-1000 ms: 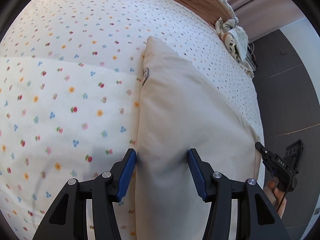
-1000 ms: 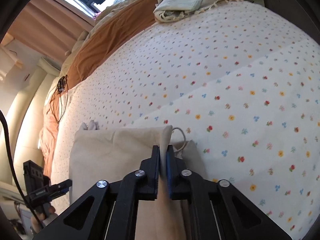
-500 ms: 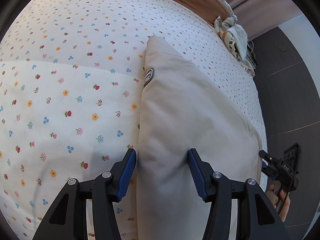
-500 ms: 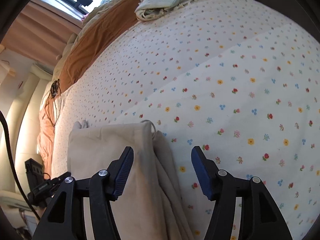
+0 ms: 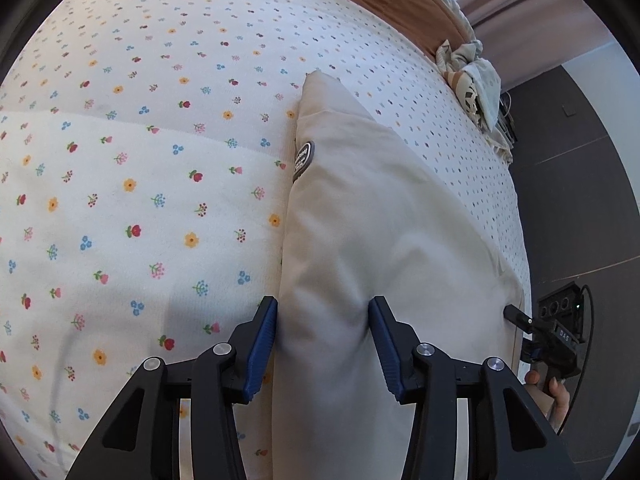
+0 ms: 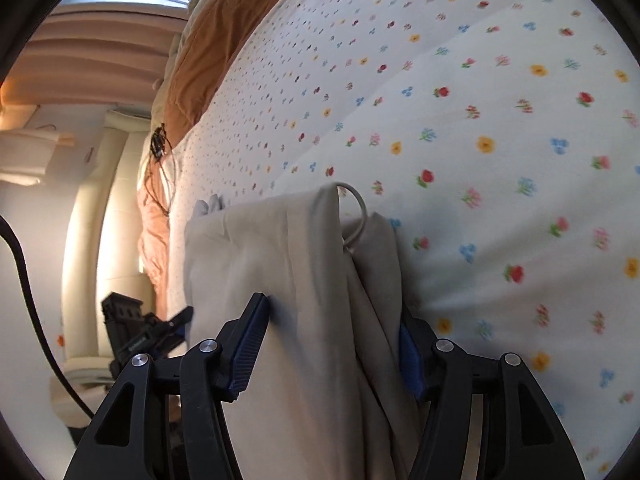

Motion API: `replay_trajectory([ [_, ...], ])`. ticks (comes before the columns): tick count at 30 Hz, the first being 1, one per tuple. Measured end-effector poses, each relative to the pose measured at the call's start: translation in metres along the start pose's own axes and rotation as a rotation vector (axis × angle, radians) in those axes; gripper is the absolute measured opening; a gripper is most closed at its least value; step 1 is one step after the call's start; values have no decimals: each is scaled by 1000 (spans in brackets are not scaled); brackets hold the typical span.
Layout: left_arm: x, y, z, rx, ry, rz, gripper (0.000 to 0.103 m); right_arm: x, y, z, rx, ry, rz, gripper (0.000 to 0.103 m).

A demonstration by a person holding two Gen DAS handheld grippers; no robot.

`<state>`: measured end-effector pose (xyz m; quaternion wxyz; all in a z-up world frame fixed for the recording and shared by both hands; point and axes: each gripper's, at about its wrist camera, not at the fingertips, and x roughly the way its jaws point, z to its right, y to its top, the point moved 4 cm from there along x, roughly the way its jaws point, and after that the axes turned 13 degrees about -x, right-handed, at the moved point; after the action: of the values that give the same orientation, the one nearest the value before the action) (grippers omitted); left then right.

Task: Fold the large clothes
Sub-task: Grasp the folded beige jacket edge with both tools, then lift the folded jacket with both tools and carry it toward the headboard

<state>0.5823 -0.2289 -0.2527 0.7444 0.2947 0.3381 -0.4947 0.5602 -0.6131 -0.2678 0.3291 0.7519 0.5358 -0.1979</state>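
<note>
Beige garment [image 5: 384, 240] on floral bedsheet [image 5: 140, 160], grey patch only in left view, cord loop [image 6: 354, 216] only in right, both claws [image 5: 322, 344] [image 6: 332, 344] spread astride it, just narrowing.

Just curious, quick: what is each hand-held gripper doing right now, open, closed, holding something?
Left hand-held gripper: open, jaws just narrowed, straddling the beige garment.
Right hand-held gripper: open, jaws just narrowed, straddling the same garment's folded edge.

Beige garment [image 5: 380, 220] lies folded lengthwise, flat on the floral bedsheet [image 5: 140, 160].
</note>
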Motion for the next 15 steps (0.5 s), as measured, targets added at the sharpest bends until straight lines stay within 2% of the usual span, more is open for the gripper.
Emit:
replay_trajectory([
  [3, 5, 5, 1, -10, 7, -7, 49, 7, 4, 2, 23, 17, 4, 45],
  [6, 4, 8, 4, -23, 10, 4, 47, 7, 4, -5, 6, -20, 12, 34],
  [8, -1, 6, 8, -14, 17, 19, 33, 2, 3, -11, -4, -29, 32, 25],
  [9, -5, 5, 11, -1, 23, 30, 31, -1, 3, -15, -9, -24, 45, 21],
  [11, -14, 2, 19, 32, 35, 58, 25, -8, 1, -26, -22, -25, 78, 19],
  [15, -34, -6, 35, 99, 64, 113, 20, -21, -1, -57, -74, -46, 130, 17],
])
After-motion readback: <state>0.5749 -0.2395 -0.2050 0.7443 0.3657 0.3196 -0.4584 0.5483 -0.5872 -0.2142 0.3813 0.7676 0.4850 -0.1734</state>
